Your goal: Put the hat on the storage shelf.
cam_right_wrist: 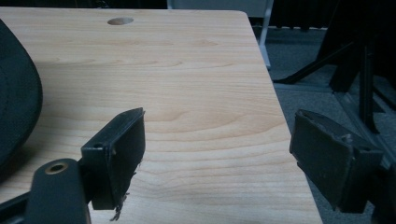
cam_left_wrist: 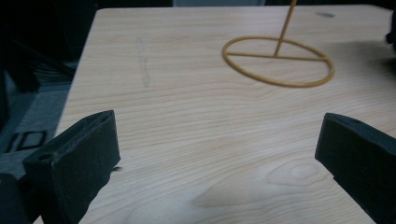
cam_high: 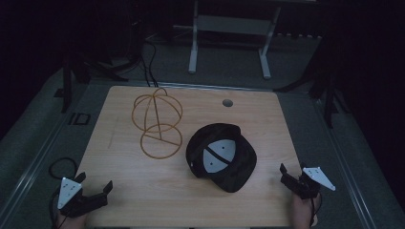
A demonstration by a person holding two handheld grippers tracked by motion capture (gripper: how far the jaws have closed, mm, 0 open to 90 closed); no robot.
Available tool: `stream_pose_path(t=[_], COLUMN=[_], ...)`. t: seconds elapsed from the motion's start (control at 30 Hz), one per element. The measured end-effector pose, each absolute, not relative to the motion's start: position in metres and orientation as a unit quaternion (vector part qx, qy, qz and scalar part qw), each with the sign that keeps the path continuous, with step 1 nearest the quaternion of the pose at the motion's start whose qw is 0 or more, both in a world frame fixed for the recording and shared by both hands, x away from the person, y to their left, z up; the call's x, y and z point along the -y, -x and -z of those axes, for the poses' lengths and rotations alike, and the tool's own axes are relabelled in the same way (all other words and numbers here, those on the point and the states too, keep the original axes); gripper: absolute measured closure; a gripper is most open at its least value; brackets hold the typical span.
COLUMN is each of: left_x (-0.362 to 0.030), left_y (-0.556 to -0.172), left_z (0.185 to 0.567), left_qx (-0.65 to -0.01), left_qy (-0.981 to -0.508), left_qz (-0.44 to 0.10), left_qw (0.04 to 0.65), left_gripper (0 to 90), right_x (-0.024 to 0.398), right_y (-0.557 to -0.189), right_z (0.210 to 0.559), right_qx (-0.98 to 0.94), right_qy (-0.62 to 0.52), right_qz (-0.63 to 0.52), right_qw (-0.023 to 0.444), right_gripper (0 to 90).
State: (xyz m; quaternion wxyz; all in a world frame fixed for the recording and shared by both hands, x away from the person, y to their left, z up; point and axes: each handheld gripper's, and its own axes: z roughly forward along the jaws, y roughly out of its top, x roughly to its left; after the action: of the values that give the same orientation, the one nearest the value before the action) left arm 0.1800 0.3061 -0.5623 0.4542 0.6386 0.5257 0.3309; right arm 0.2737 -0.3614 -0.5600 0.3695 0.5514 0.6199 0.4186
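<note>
Grippers sit at the bottom corners of the high view: left gripper [cam_high: 93,190] at lower left, right gripper [cam_high: 292,174] at lower right, both with jaws spread wide and holding nothing. On the wooden bench [cam_high: 119,181], a dark cap [cam_high: 229,160] lies upside down at centre, just right of a yellow wire stand [cam_high: 158,121].

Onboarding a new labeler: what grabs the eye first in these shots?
The black cap lying upside down right of the table's middle, a pale panel showing inside it. Next, the yellow wire stand just left of it, a round cage on a ring base. The left gripper and right gripper wait open at the near corners, holding nothing.
</note>
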Motion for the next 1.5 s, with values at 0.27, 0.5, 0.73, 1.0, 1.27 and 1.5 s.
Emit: stream_pose_path(t=[0.27,0.5,0.73,1.0,1.27,1.5], left_x=[-0.305,-0.300,-0.296,-0.292,-0.284,-0.275], left_y=[-0.181,-0.180,-0.179,-0.178,-0.175,-0.173], left_z=[0.561,0.561,0.558,0.557,0.552,0.551], left_qx=[-0.527,-0.510,-0.504,-0.513,-0.500,-0.491], left_qy=[-0.637,-0.646,-0.642,-0.652,-0.665,-0.676], left_qz=[-0.331,-0.351,-0.335,-0.307,-0.301,-0.300], left_qw=[0.455,0.447,0.471,0.467,0.465,0.460], left_gripper=[0.2,0.3,1.3,1.3,1.3,1.3], right_x=[0.357,0.356,0.345,0.320,0.278,0.248], right_y=[-0.278,-0.286,-0.293,-0.314,-0.333,-0.353], right_z=[0.555,0.533,0.501,0.472,0.456,0.448], right_qx=[-0.644,-0.669,-0.696,-0.740,-0.792,-0.807], right_qy=[-0.540,-0.515,-0.484,-0.425,-0.350,-0.319], right_qz=[-0.413,-0.432,-0.448,-0.465,-0.434,-0.437], right_qw=[0.352,0.319,0.283,0.233,0.251,0.237], right_gripper=[17.7,17.7,13.1,15.7,29.6,35.7])
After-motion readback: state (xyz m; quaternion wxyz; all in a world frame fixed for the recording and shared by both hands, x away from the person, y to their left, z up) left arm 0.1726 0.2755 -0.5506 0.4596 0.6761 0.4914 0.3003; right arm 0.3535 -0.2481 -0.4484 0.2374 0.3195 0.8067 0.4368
